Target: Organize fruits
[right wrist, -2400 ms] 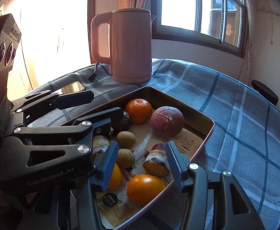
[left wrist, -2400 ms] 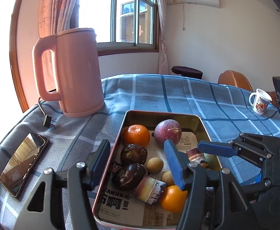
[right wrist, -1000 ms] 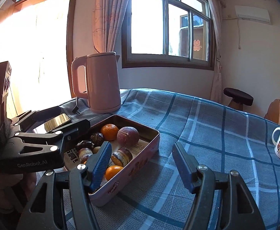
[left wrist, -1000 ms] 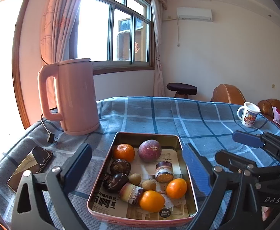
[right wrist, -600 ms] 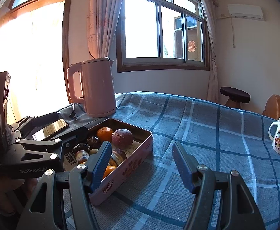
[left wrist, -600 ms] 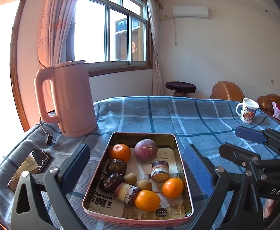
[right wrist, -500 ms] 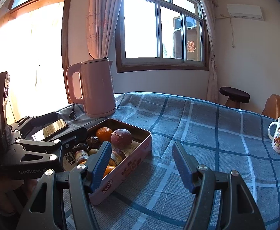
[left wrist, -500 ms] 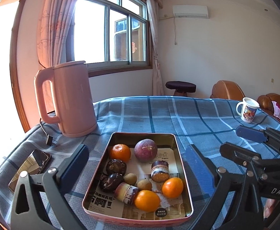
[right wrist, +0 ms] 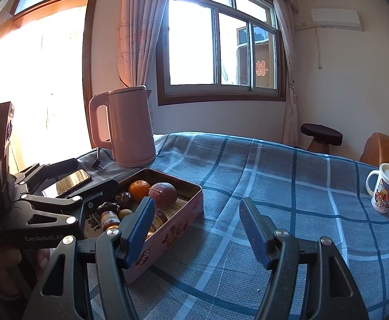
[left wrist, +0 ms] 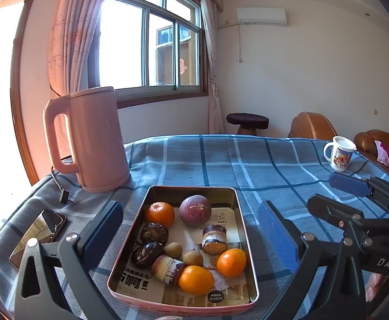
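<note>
step: fruits [left wrist: 191, 242] all lie in tin tray [left wrist: 243, 229], near side of pink kettle [left wrist: 93, 138]; sorting looks finished | left gripper [left wrist: 189, 229] spread wide, empty | right gripper [right wrist: 194, 224] parted, empty, beside tray | next: likely just confirm and retreat

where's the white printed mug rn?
The white printed mug stands on the blue plaid tablecloth at the far right edge in both wrist views, well clear of the pink metal fruit tin, near the brown leather chairs.
</note>
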### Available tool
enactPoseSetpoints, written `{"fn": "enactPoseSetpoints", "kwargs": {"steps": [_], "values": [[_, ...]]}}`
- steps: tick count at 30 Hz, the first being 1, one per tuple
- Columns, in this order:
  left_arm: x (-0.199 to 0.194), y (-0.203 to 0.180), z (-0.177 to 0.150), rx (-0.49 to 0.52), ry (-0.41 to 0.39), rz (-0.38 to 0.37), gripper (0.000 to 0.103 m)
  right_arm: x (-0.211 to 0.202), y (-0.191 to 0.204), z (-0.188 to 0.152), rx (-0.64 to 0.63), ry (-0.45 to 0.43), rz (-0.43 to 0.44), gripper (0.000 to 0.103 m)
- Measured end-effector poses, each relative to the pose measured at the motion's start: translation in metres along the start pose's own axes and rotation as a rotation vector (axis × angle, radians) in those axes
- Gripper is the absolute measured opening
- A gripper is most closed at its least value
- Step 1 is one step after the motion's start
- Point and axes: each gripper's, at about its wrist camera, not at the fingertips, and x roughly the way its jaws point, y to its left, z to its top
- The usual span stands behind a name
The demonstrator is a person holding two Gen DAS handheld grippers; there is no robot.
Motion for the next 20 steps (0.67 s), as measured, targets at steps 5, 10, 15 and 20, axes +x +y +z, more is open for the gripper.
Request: {"fn": "enactPoseSetpoints", "kwargs": {"steps": [5, 10, 15, 20], "values": [[0.001, -0.001, 0.000, 0.001, 0.003, 0.000, 0.103, -0.001, 0.000, 0.000, -0.002, -0.001, -0.002, 0.067], [0.002, -0.001, 0.000, 0.004, 0.009, 0.006, 0.103, -0.001, -0.001, -0.001, -0.002, 0.002, -0.002, 0.067], [0.005, -0.004, -0.002, 0.021, 0.018, 0.006, 0.103, -0.002, -0.004, -0.003, -0.002, 0.003, -0.006, 0.067], [0.003, -0.007, -0.003, 0.036, 0.008, 0.002, 0.103, -0.002, -0.012, -0.004, 0.002, 0.014, -0.023, 0.067]]}}
